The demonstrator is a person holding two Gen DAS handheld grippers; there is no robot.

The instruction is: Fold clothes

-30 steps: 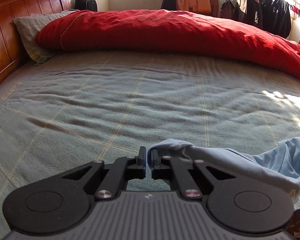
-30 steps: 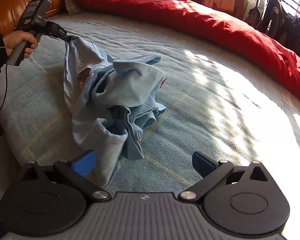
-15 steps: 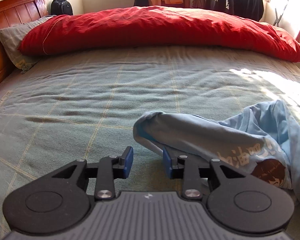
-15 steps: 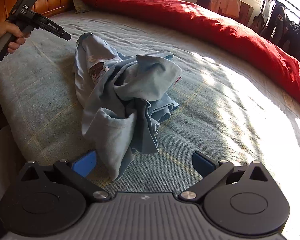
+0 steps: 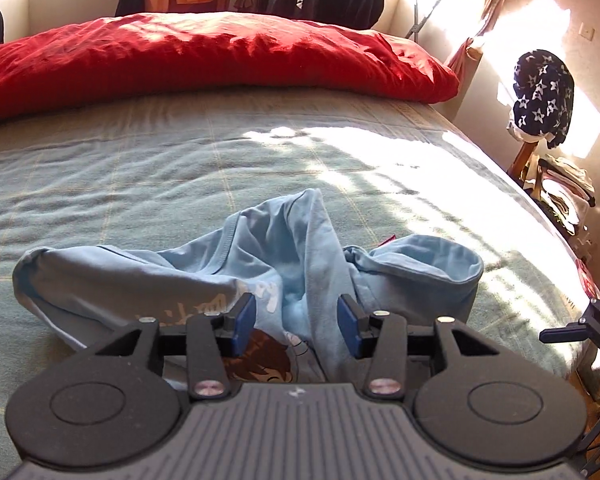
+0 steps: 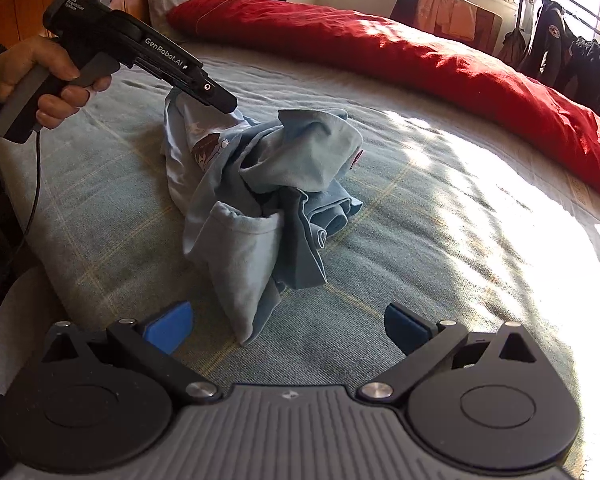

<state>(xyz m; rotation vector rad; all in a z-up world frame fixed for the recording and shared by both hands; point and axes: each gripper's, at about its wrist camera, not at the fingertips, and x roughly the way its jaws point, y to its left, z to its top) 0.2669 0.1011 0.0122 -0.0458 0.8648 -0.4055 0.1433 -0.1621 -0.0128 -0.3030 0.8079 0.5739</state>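
A crumpled light blue T-shirt (image 5: 300, 248) with a cartoon print lies heaped on the bed. My left gripper (image 5: 296, 322) hovers over the print; its jaws are opening, the blue pads (image 5: 244, 320) stand apart, and no cloth is pressed between them. In the right wrist view a hand holds that left gripper (image 6: 224, 102) above the T-shirt's (image 6: 260, 184) far left edge. My right gripper (image 6: 288, 328) stands wide open near the bed's front edge. The shirt's lowest corner reaches toward its gap, untouched. Part of the right gripper (image 5: 580, 328) shows at the left view's right edge.
A grey-green checked blanket (image 6: 440, 220) covers the bed. A red duvet (image 6: 420, 60) runs along its far side, with a pillow and a wooden headboard (image 6: 20, 12) at the left. A chair with a star-patterned cloth (image 5: 540, 96) stands beyond the right edge. Clothes hang by the window.
The left gripper let go of the shirt's edge, opened, and swung right over the heap. The lifted edge sank onto the bed. The right gripper edged closer to the shirt.
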